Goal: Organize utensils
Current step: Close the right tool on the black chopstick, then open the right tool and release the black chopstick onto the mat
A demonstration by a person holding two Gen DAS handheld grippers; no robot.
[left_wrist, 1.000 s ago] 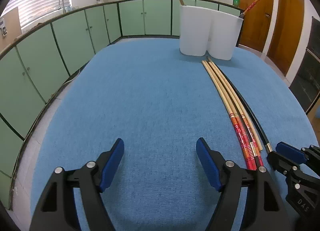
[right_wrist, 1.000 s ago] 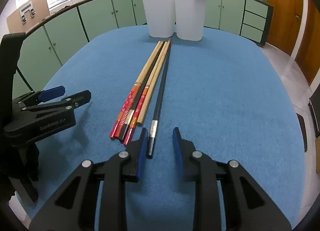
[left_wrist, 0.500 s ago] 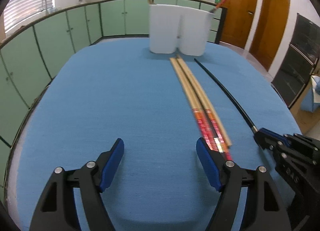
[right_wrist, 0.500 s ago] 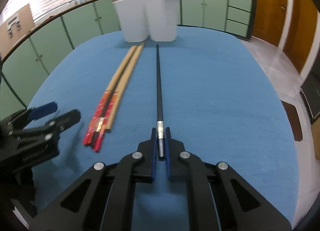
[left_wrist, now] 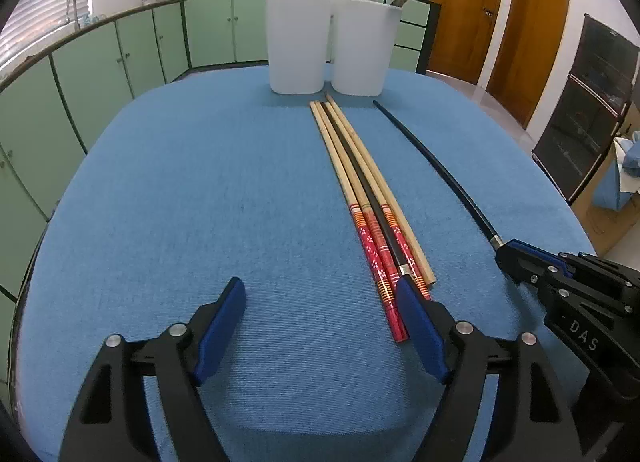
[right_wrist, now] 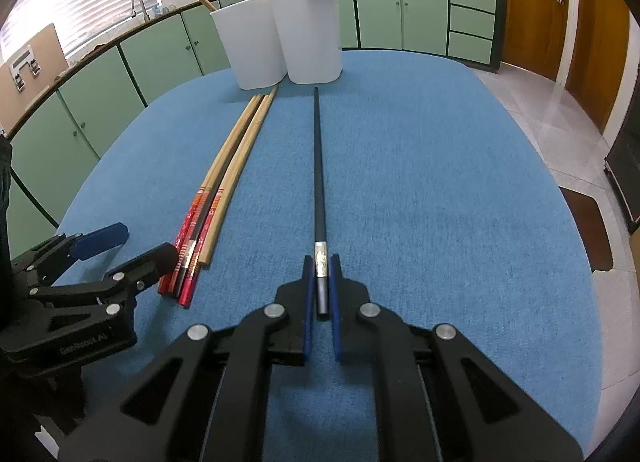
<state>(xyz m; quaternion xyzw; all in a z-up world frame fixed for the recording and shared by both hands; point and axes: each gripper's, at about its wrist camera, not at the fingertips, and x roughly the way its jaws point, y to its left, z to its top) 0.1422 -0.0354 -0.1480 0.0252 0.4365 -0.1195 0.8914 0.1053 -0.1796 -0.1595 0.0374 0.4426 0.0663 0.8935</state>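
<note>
My right gripper (right_wrist: 320, 274) is shut on the near end of a black chopstick (right_wrist: 318, 166), which points toward the white two-part holder (right_wrist: 280, 46). The same chopstick (left_wrist: 436, 170) shows in the left wrist view, held by the right gripper (left_wrist: 508, 254). A bundle of wooden, red-ended chopsticks with one black one (left_wrist: 364, 202) lies on the blue table. My left gripper (left_wrist: 320, 302) is open and empty, its right finger beside the bundle's near ends. The holder (left_wrist: 332, 50) has a wooden stick in its left cup and a red-handled utensil in its right cup.
The blue table (left_wrist: 180, 182) is oval, with its edges close on the left and right. Green kitchen cabinets (left_wrist: 120, 58) run behind it. Wooden doors (left_wrist: 520, 22) stand at the far right.
My right gripper closed on the black chopstick and pulled it to the right, away from the bundle. My left gripper shifted to face the holder and the bundle more squarely.
</note>
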